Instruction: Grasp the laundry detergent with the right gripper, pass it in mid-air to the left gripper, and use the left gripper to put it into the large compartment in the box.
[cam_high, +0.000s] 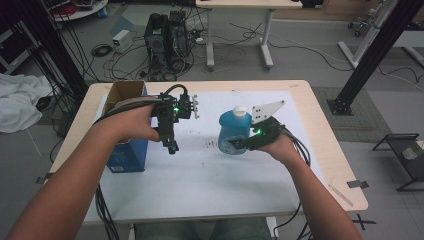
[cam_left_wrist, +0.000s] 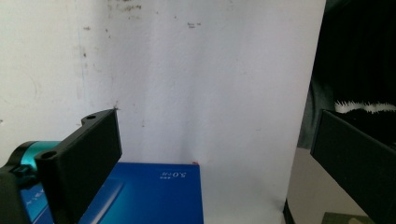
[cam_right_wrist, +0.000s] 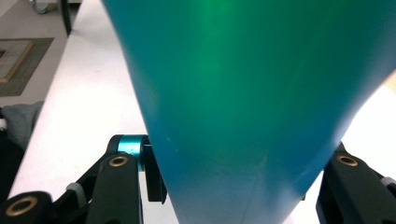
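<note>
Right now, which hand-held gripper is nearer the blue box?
Left. The left hand-held gripper hangs just beside the blue box, jaws open and empty. The right hand-held gripper is farther off across the table, clamped on the blue bottle.

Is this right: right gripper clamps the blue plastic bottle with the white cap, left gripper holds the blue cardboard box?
Not quite. The left gripper holds nothing: its jaws stand open above the blue cardboard box, per the left gripper view. The right gripper does clamp the blue plastic bottle.

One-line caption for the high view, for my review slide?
Right gripper holds a blue bottle above the white table; left gripper hovers beside an open blue box.
</note>
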